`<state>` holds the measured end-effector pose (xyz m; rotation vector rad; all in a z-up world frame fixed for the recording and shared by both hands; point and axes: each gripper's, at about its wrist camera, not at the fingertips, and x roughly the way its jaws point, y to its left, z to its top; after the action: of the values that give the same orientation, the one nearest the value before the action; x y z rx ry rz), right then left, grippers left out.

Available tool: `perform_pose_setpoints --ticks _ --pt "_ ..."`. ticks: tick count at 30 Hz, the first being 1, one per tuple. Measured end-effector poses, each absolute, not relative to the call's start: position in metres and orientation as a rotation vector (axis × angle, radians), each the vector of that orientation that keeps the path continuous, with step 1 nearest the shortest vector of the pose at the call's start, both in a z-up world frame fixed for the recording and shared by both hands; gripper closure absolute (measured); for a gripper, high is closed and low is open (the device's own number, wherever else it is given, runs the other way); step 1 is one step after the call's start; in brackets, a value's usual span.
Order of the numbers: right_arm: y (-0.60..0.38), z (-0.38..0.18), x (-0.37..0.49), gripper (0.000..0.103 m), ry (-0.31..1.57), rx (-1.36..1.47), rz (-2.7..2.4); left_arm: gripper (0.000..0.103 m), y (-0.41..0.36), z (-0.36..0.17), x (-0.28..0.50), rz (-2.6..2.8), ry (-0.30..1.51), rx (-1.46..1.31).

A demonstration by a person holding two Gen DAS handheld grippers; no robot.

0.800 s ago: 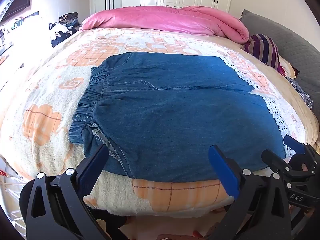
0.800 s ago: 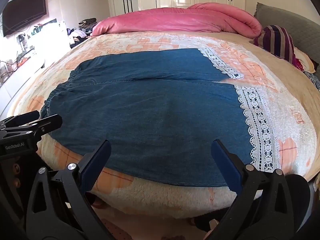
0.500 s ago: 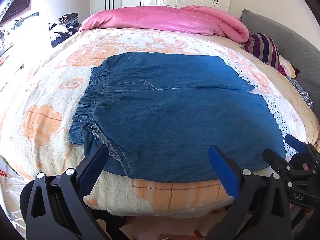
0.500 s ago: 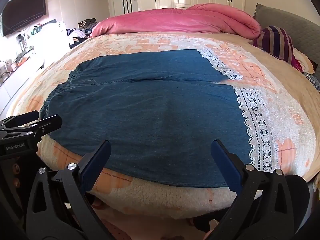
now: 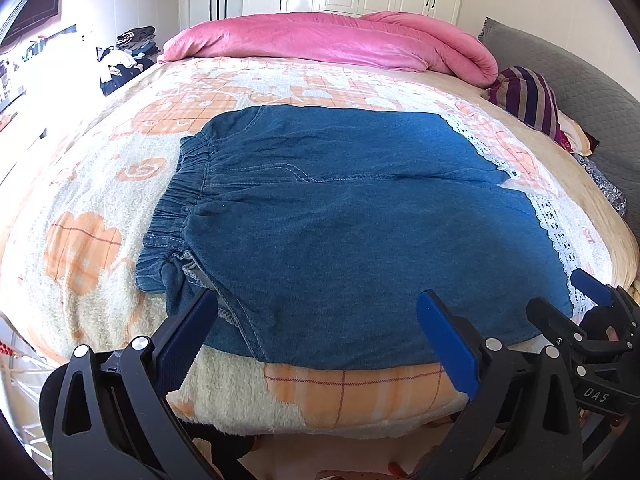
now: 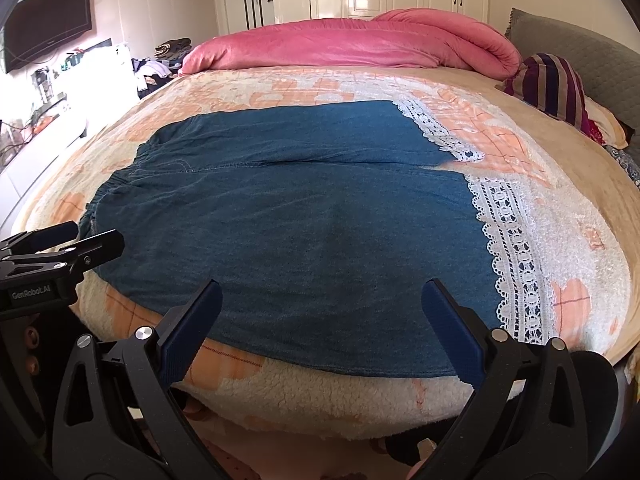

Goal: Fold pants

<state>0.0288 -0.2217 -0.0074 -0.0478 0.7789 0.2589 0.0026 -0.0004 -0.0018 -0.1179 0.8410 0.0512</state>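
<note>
Nothing much has shifted since the earlier frames: both grippers hover in nearly the same spots at the near edge of the bed, and the pants have not moved.

Blue denim pants (image 5: 340,232) lie spread flat on a fleecy cream blanket (image 5: 80,200) with orange patterns. Their gathered elastic waistband (image 5: 176,208) points to the left, and the two legs run to the right, ending in white lace trim (image 6: 508,248).

Seen from the left wrist, the left gripper (image 5: 320,336) has its blue-padded fingers (image 5: 188,332) spread wide with nothing between them. They sit just above the near edge of the pants, by the waist end, not touching the cloth. The other gripper shows at the right edge of that view, beside the lace hem.

Seen from the right wrist, the right gripper (image 6: 324,328) also has its fingers (image 6: 452,332) spread wide and empty. They frame the near edge of the closer leg, with the lace trim just to the right of the right finger.

A rolled pink duvet (image 6: 352,46) lies across the far end of the bed, and a striped pillow (image 6: 552,84) rests at the far right.
</note>
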Motion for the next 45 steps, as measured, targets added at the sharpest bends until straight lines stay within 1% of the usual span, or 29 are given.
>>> perform_pose_setpoints --ticks 15,33,45 --pt "-0.219 -0.010 0.052 0.009 0.794 -0.044 0.279 0.004 0.005 -0.006 0.022 0.050 0.849 -0.129" --pt "-0.192 -0.008 0.122 0.009 0.815 -0.091 0.334 0.004 0.035 0.001 0.070 0.081 0.817 -0.159" --pt "-0.161 0.020 0.173 0.009 0.767 -0.168 0.404 0.004 0.073 0.013 0.103 0.128 0.809 -0.186"
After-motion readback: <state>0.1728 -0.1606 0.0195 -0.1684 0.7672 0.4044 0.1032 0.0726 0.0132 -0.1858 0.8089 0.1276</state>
